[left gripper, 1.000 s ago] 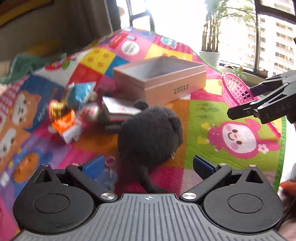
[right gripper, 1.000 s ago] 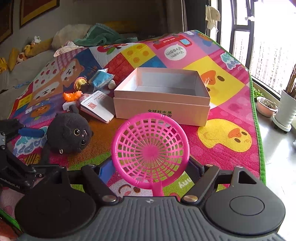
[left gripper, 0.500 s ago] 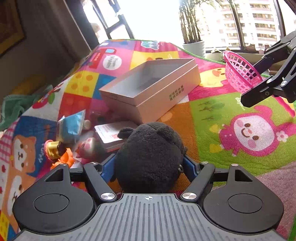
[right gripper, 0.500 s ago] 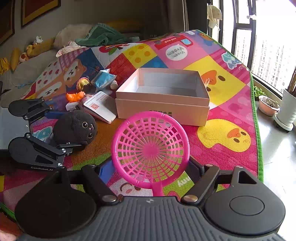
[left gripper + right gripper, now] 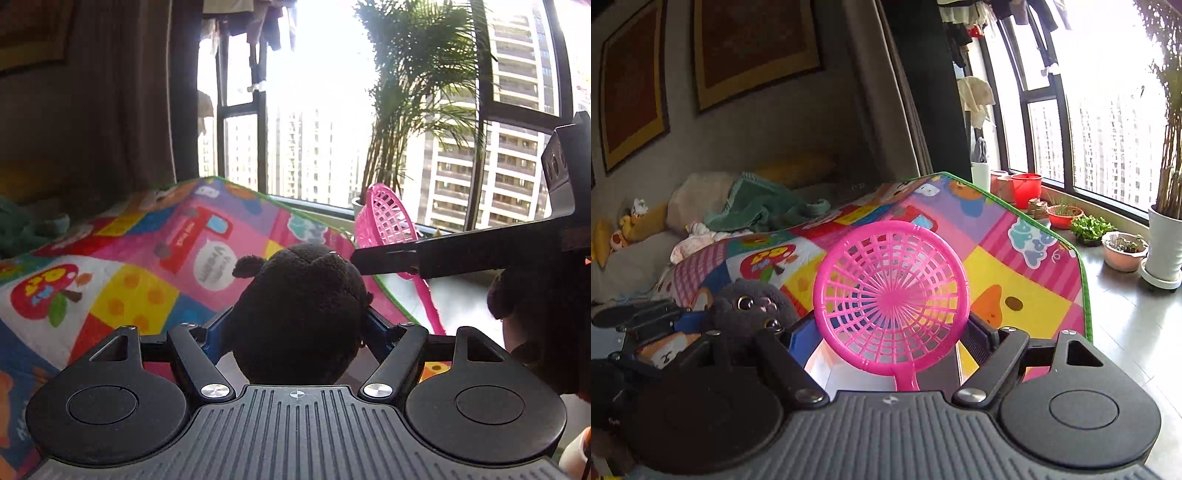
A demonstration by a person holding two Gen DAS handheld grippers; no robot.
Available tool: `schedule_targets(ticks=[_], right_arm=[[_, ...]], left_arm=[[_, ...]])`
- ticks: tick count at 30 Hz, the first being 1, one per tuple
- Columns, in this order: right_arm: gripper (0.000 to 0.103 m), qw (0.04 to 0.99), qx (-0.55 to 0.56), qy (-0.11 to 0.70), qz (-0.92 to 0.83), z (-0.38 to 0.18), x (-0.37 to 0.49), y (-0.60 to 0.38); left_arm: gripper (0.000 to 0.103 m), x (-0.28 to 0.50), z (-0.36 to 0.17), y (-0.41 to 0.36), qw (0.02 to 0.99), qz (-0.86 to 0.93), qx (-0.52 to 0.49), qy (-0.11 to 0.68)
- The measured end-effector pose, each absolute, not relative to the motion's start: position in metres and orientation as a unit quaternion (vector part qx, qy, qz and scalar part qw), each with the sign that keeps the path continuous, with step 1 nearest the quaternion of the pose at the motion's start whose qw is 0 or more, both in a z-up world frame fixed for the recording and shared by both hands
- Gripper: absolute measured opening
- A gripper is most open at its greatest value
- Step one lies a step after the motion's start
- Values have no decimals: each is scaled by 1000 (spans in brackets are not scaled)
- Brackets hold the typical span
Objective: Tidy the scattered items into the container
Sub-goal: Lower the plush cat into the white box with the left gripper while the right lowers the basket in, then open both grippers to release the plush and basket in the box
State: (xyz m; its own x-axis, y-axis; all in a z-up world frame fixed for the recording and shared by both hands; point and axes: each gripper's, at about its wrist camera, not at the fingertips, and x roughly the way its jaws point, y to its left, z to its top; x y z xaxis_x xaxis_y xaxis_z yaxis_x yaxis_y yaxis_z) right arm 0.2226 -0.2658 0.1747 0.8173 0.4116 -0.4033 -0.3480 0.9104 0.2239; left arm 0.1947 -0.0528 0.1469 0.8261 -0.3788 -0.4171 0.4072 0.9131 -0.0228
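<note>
Now the left gripper (image 5: pixel 295 325) clamps the black plush (image 5: pixel 299 314) between its fingers, lifted above the mat (image 5: pixel 147 266). The right gripper (image 5: pixel 890 343) pinches the pink sieve (image 5: pixel 891 295), its round basket upright above the fingers. Just below the sieve, a box (image 5: pixel 846 373) corner shows. The grippers sit side by side.

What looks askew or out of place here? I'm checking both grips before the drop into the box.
Nothing stands out. The left gripper is shut on the black plush toy, and the right gripper holds the pink strainer, undamaged, above the play mat.
</note>
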Motion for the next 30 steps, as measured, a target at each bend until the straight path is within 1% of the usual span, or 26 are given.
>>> schedule_targets(ticks=[3, 6, 9, 10, 11, 12, 16, 18, 22, 26, 28, 30], right_arm=[[80, 944, 99, 252, 186, 160, 271, -260], [80, 939, 100, 282, 171, 138, 303, -252], [81, 924, 91, 329, 170, 108, 323, -240], [87, 917, 90, 346, 177, 98, 327, -237], [91, 912, 93, 356, 181, 91, 328, -237], [97, 911, 98, 358, 180, 86, 326, -238], [99, 920, 101, 337, 173, 88, 312, -248], [99, 930, 82, 317, 165, 95, 301, -250], [100, 954, 20, 260, 150, 113, 267, -246], [100, 957, -31, 231, 171, 120, 227, -228], [103, 952, -86, 214, 203, 116, 199, -206], [103, 938, -150, 200, 241, 106, 168, -179]], left_arm=[[78, 237, 126, -48, 948, -200, 1, 249], [79, 267, 98, -40, 940, -192, -25, 280], [84, 279, 78, -32, 935, -193, -27, 297], [89, 279, 76, -27, 933, -197, -30, 299], [95, 276, 77, -22, 934, -198, -33, 296], [96, 270, 80, -16, 937, -196, -35, 286], [100, 236, 94, 10, 952, -173, -22, 250], [101, 216, 90, 22, 958, -147, -5, 246], [102, 172, 66, 40, 957, -117, 25, 265], [102, 129, 40, 59, 954, -78, 33, 287], [103, 113, 28, 69, 950, -58, 33, 306], [103, 103, 19, 82, 946, -45, 28, 321]])
